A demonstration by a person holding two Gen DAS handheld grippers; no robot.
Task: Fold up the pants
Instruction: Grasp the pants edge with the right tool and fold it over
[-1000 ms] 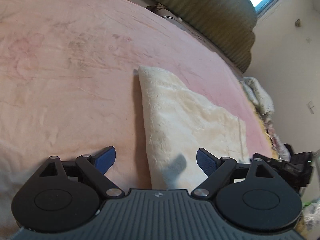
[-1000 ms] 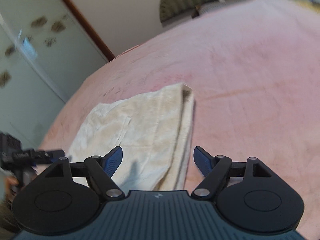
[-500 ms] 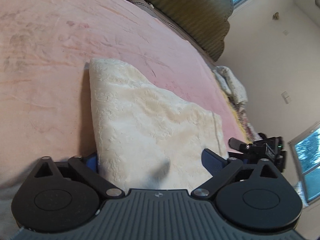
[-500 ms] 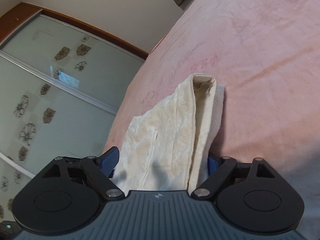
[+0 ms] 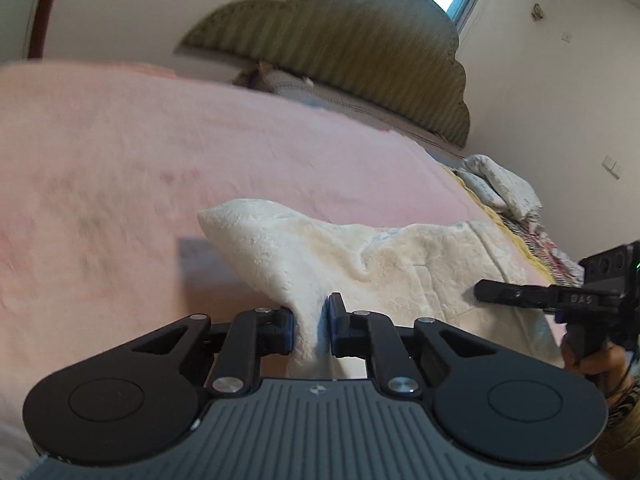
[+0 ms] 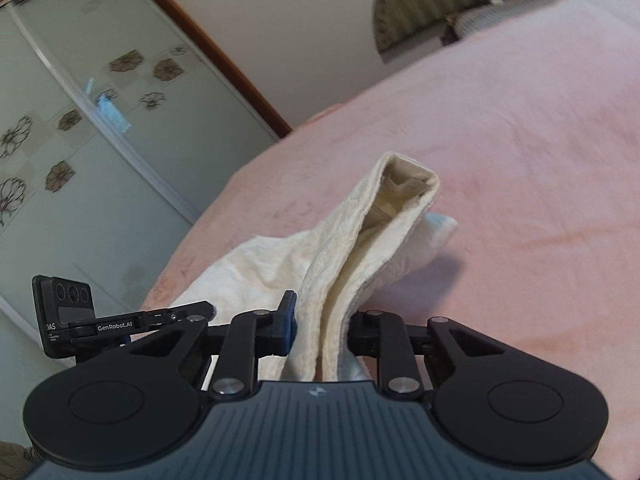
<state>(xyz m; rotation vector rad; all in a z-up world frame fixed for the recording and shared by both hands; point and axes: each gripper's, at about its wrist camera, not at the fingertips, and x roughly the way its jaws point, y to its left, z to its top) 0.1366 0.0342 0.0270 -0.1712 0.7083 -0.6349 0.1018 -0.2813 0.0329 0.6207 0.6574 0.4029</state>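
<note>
The cream, fleecy pants [image 5: 360, 256] lie folded on the pink bed [image 5: 120, 160]. My left gripper [image 5: 310, 326] is shut on their near left edge and lifts it a little, so the far corner hangs free. My right gripper [image 6: 320, 326] is shut on the near right edge of the pants [image 6: 360, 240], where the layers gape open at the far end. Each view shows the other gripper: the right one [image 5: 560, 300] at the right edge of the left wrist view, the left one [image 6: 120, 326] at the left of the right wrist view.
A green striped headboard [image 5: 360, 52] and a window stand at the far end of the bed. Bundled bedding [image 5: 500, 188] lies at the bed's right edge. A sliding wardrobe door [image 6: 80, 140] with flower prints stands to the left. The pink blanket [image 6: 520, 140] stretches wide around the pants.
Both grippers went from open above the pants to shut on their near edge. The near edge has risen off the bed and the cloth has bunched between the fingers.
</note>
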